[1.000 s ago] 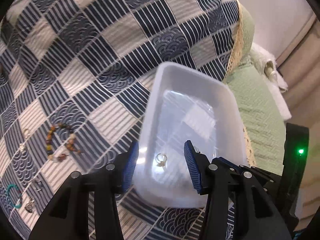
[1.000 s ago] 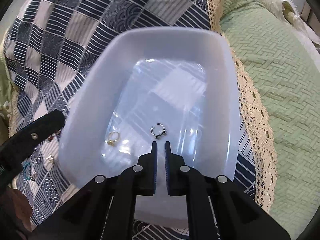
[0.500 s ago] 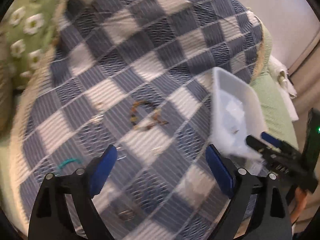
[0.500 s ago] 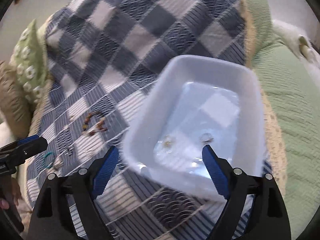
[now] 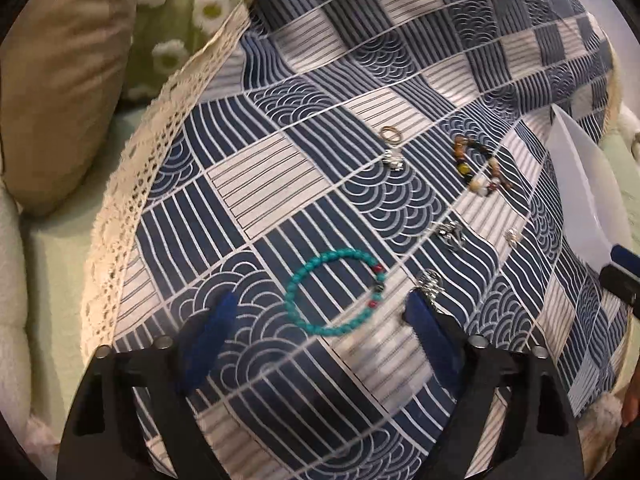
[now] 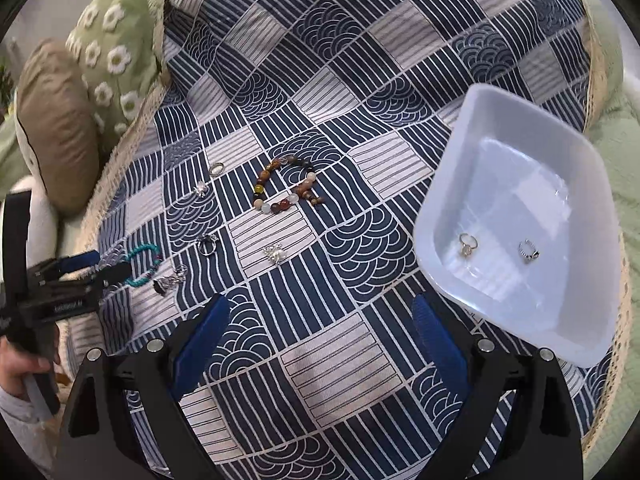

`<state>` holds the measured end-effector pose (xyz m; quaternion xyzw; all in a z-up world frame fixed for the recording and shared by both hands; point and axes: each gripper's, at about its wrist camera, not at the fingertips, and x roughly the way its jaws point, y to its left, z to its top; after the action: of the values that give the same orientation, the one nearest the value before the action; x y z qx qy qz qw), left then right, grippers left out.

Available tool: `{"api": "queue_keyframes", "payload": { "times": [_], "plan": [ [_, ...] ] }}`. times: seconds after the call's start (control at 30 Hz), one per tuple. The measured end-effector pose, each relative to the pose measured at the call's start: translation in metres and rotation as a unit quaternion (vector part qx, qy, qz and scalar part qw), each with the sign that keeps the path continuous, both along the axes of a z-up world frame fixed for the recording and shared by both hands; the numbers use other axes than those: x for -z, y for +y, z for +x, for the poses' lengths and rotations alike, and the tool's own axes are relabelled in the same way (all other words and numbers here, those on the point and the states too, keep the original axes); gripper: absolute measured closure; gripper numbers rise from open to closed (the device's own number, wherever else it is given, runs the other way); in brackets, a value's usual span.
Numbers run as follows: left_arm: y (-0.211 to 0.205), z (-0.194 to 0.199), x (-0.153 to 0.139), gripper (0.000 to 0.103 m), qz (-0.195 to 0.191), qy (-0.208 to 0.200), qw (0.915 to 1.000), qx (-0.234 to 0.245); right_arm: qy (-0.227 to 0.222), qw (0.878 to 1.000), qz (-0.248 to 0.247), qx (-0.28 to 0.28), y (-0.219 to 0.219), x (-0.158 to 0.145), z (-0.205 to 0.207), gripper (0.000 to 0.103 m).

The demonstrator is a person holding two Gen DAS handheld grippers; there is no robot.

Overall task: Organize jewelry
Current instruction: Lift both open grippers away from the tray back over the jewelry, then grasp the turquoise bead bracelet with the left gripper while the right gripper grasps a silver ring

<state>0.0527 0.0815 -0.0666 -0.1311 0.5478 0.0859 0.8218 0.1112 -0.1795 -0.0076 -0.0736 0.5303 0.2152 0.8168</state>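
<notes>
Left gripper point(image 5: 320, 316): we note jaws spread, just narrowed a little, nothing pressed; it hangs over the turquoise bracelet point(image 5: 334, 292).
Right gripper point(image 6: 320, 320): jaws spread wide, empty, over bare patchwork cloth point(image 6: 360, 80).
Tray point(image 6: 520, 160): white, on the cloth's right edge; we count a gold ring point(image 6: 467, 244) and a silver ring point(image 6: 529, 251) inside.
Loose pieces: a mixed-bead bracelet point(image 6: 286, 186) and several small rings lie apart on the cloth.
Surroundings: tan cushion point(image 6: 56, 128) and daisy cushion point(image 6: 116, 48) at left.
</notes>
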Motion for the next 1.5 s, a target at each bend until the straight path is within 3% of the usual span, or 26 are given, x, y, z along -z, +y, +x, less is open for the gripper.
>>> {"api": "queue_keyframes", "payload": {
  "times": [0.07, 0.23, 0.33, 0.43, 0.47, 0.5, 0.7, 0.83, 1.07, 1.13, 1.2, 1.3, 1.5],
  "plan": [
    [0.007, 0.005, 0.006, 0.027, -0.012, 0.006, 0.9999, -0.006, 0.001, 1.000, -0.004, -0.002, 0.003, 0.003, -0.001, 0.012],
    [0.017, 0.013, 0.020, 0.049, -0.006, 0.037, 0.9990, -0.024, 0.007, 1.000, -0.014, -0.008, 0.004, 0.009, -0.002, 0.012],
    [0.014, 0.015, 0.025, 0.059, 0.030, 0.052, 0.9980, -0.021, 0.013, 1.000, -0.016, -0.005, 0.003, 0.011, -0.001, 0.012],
    [0.010, 0.015, 0.024, 0.081, 0.043, 0.054, 0.9975, -0.016, 0.018, 1.000, -0.015, -0.001, 0.001, 0.013, 0.000, 0.012],
    [0.011, 0.014, 0.024, 0.094, 0.043, 0.054, 0.9974, -0.020, 0.019, 1.000, -0.016, 0.000, 0.001, 0.014, 0.000, 0.012],
    [0.012, 0.013, 0.024, 0.097, 0.038, 0.056, 0.9975, -0.022, 0.019, 1.000, -0.017, 0.000, 0.001, 0.014, 0.000, 0.012],
    [0.004, 0.010, 0.019, 0.097, 0.034, 0.056, 0.9978, -0.007, 0.023, 0.999, -0.039, -0.010, 0.011, 0.025, -0.002, 0.012],
    [-0.001, -0.001, 0.004, 0.097, 0.016, 0.034, 0.9993, -0.001, 0.032, 0.997, -0.057, -0.033, 0.028, 0.035, -0.008, 0.012],
    [-0.003, -0.014, -0.017, 0.097, -0.004, 0.004, 1.0000, 0.008, 0.035, 0.995, -0.028, -0.083, 0.061, 0.042, -0.045, 0.012],
    [-0.002, -0.014, -0.017, 0.097, -0.005, 0.003, 1.0000, 0.006, 0.042, 0.993, -0.039, -0.100, 0.073, 0.047, -0.054, 0.020],
    [-0.001, -0.015, -0.018, 0.097, -0.007, 0.004, 1.0000, 0.005, 0.050, 0.991, -0.049, -0.117, 0.086, 0.054, -0.063, 0.039],
    [0.000, -0.013, -0.016, 0.097, -0.009, 0.007, 0.9999, 0.004, 0.061, 0.989, -0.045, -0.130, 0.097, 0.060, -0.070, 0.051],
    [-0.001, -0.013, -0.015, 0.097, -0.015, 0.008, 0.9998, 0.010, 0.059, 0.988, -0.033, -0.141, 0.106, 0.056, -0.072, 0.058]
  ]
}}
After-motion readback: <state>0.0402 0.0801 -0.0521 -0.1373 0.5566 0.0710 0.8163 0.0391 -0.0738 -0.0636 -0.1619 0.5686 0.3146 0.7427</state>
